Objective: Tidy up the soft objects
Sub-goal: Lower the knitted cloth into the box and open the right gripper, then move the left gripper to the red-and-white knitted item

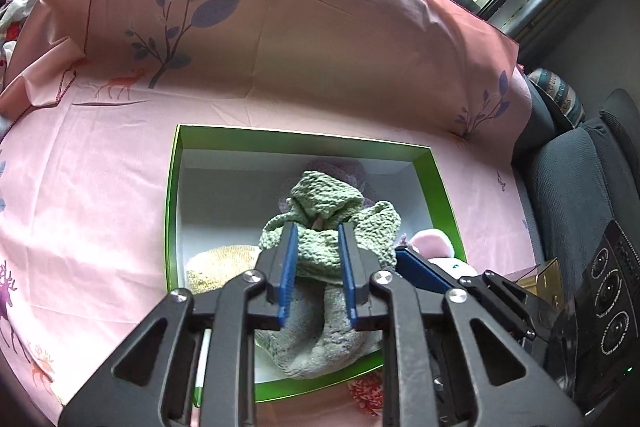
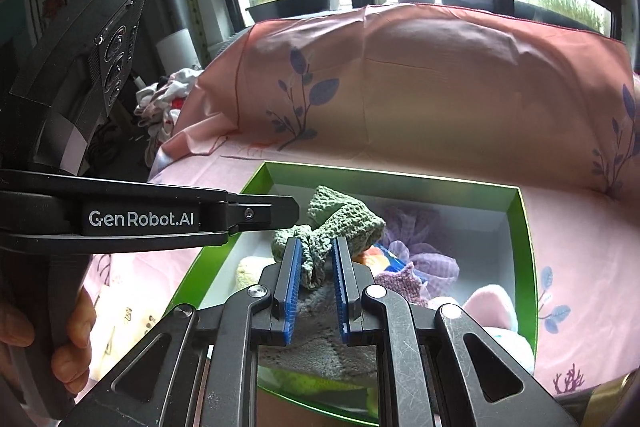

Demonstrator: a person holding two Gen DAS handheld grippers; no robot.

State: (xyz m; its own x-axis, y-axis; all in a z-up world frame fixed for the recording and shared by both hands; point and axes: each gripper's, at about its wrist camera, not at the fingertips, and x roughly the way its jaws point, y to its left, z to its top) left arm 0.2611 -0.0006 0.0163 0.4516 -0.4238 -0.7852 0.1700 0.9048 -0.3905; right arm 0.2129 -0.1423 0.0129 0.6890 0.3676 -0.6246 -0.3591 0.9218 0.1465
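A green knitted cloth [image 1: 336, 227] hangs over the open green box [image 1: 172, 211] with a white inside. My left gripper [image 1: 318, 227] is shut on the green cloth and holds it above the box. My right gripper [image 2: 316, 241] is shut on the same cloth [image 2: 344, 215] from the other side. The box [image 2: 524, 247] holds a purple mesh puff [image 2: 424, 251], a pink plush toy [image 2: 492, 307], a yellowish knitted piece [image 1: 224, 263] and a purple knitted piece [image 2: 400, 283].
The box sits on a pink sheet [image 1: 100, 195] with deer and leaf prints, which also drapes a raised back [image 1: 320, 27]. A pile of clothes [image 2: 168, 99] lies at the left. A grey seat [image 1: 568, 187] stands at the right. Windows are behind.
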